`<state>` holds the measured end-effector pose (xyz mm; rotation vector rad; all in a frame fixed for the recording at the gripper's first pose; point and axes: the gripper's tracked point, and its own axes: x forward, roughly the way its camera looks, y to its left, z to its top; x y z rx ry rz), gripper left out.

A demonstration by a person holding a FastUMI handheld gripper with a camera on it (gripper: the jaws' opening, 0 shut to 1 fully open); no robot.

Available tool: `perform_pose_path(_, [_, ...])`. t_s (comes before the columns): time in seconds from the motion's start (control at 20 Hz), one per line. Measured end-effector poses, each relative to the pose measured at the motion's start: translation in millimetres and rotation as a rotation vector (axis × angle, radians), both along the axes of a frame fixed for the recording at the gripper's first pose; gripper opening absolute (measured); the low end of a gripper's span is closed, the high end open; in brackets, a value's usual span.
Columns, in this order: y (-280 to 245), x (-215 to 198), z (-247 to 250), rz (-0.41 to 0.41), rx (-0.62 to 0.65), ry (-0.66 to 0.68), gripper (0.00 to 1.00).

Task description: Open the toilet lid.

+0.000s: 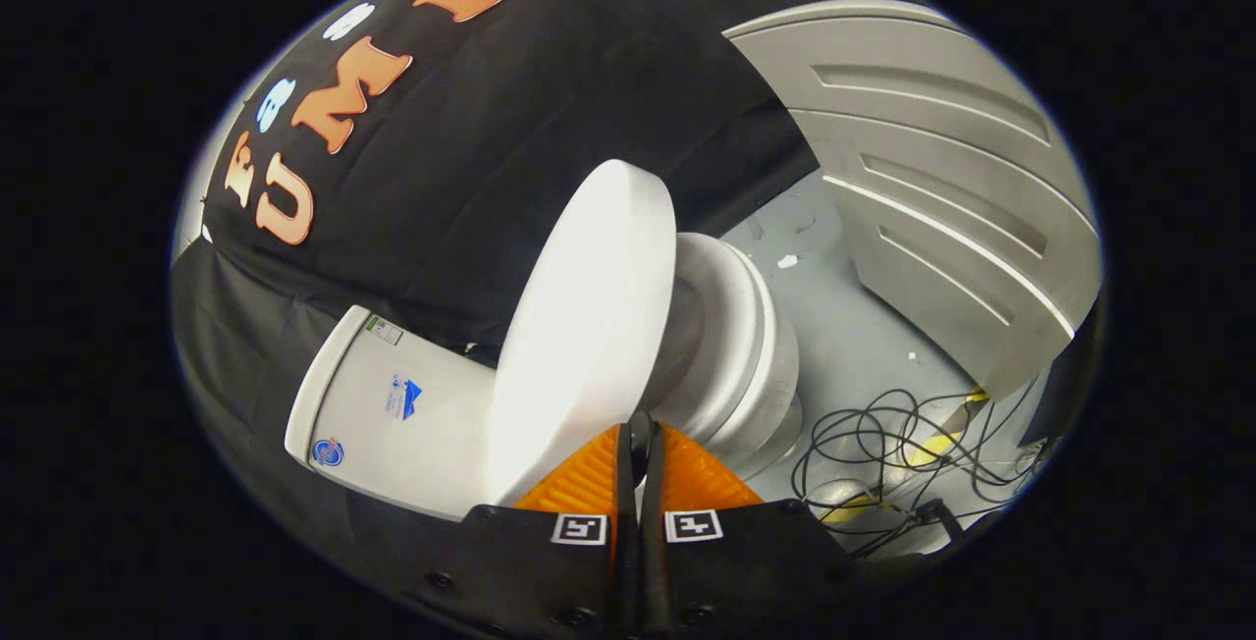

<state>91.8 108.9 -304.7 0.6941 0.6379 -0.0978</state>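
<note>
The white toilet lid [589,326] stands lifted well off the seat [731,326], tilted back toward the tank [392,404]. Part of the seat ring and the bowl [780,375] below it are uncovered. My gripper [639,429] is at the lid's near edge, its two fingers pressed together with only a thin dark slit between them. The fingertips lie against the lid's rim, and nothing is visibly clamped between them.
A grey ribbed panel [942,179] leans beyond the bowl. Black cables [883,453] with yellow tape lie tangled on the grey floor [844,326] beside the toilet's base. Black cloth hangs behind the tank.
</note>
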Motion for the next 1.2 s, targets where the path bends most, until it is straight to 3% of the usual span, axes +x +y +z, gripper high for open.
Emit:
perform_pose_path(0.15, [6.5,1.1,12.1,-0.009,-0.033,0.001,0.08])
perform_pose_path(0.55, [50.0,5.4,83.0,0.07,-0.331,-0.061,0.08])
perform_pose_path(1.2, [107.6,13.1,141.7,0.115,-0.592,-0.095,0.08])
